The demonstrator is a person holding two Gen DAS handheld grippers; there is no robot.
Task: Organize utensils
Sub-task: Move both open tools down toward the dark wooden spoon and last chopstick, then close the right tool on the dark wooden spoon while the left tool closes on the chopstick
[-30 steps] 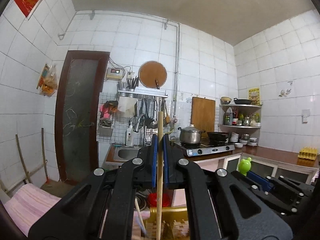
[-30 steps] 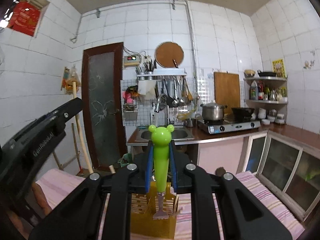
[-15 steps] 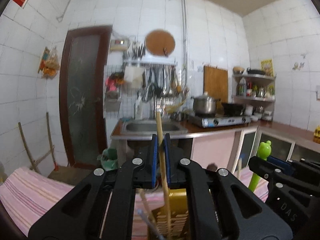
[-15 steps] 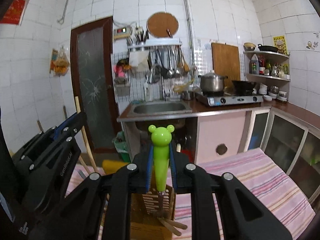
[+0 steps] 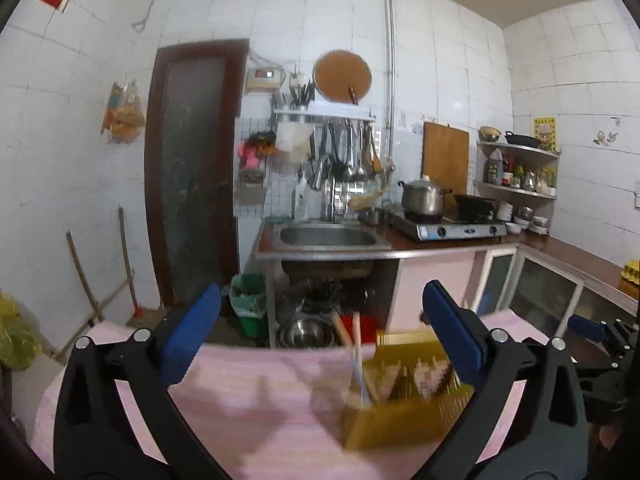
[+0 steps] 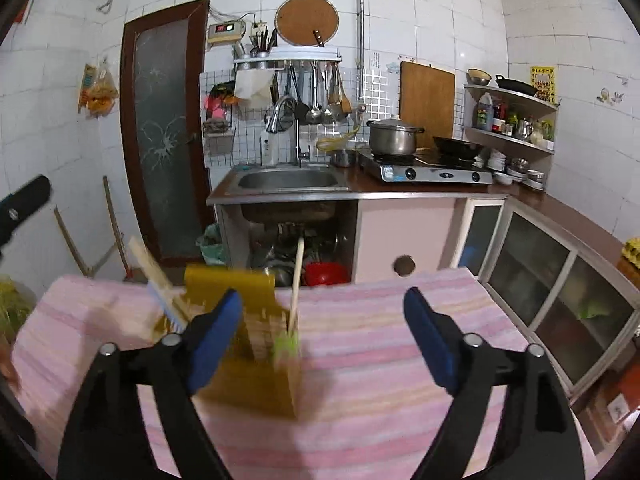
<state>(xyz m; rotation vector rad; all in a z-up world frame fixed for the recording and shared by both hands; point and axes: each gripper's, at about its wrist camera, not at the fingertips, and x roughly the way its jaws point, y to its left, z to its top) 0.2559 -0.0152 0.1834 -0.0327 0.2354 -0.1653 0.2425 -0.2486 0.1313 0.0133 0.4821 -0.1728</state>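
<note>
Both tools have let go since a second ago: the wooden chopstick and the green frog-topped utensil no longer sit between the pads.

Left wrist view: the left tool (image 5: 320,338) is opening, nothing between its jaws. The yellow utensil holder (image 5: 404,404) stands on the pink striped worktop (image 5: 256,412), below and right of the gap, chopsticks (image 5: 356,356) leaning inside.

Right wrist view: the right tool (image 6: 322,338) is opening, empty. The green utensil (image 6: 286,345) rests in the holder, just left of centre. Best to back straight off, clear of the upright chopstick (image 6: 297,280).
</note>
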